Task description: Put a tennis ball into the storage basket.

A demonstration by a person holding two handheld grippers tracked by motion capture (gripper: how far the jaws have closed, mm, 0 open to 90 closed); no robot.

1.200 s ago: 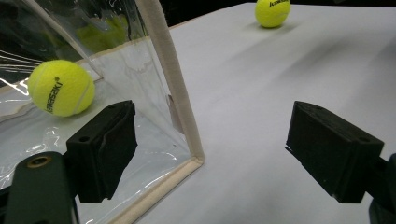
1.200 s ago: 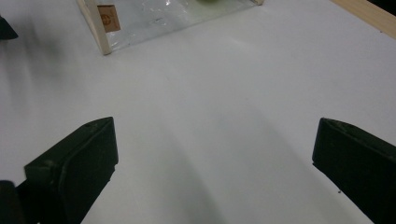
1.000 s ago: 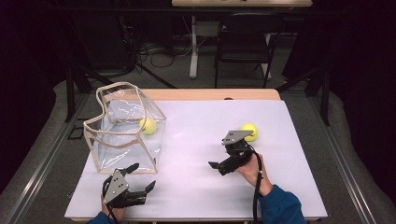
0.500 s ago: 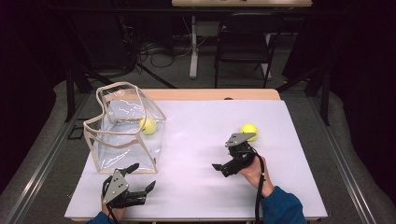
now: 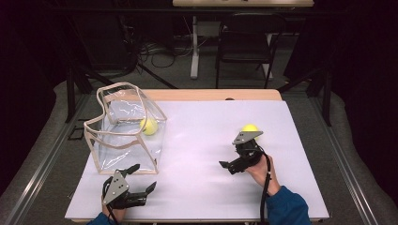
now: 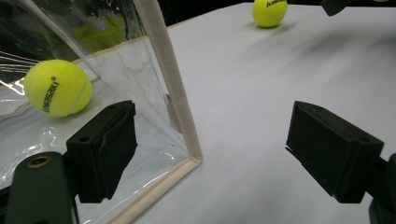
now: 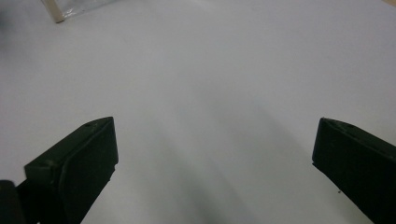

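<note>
A clear plastic bag (image 5: 124,129) with beige trim stands open at the table's left, with a yellow tennis ball (image 5: 149,126) inside it. A second tennis ball (image 5: 250,128) lies on the white table (image 5: 197,140), just beyond my right gripper (image 5: 229,167). That gripper is open, points left and holds nothing. My left gripper (image 5: 142,177) is open in front of the bag's near right corner. In the left gripper view the jaws (image 6: 217,149) straddle the bag's corner seam (image 6: 173,88); the bagged ball (image 6: 57,87) is at left and the loose ball (image 6: 269,11) far off. My right gripper (image 7: 212,168) faces bare table.
The white sheet covers a wooden table whose far edge (image 5: 211,95) shows behind it. Beyond stand a dark chair (image 5: 246,44) and a table leg (image 5: 194,47) among floor cables. The bag's corner (image 7: 58,14) shows at the top left of the right gripper view.
My right gripper has drifted slightly right and toward the person, staying open. The left gripper, bag and balls have not moved.
</note>
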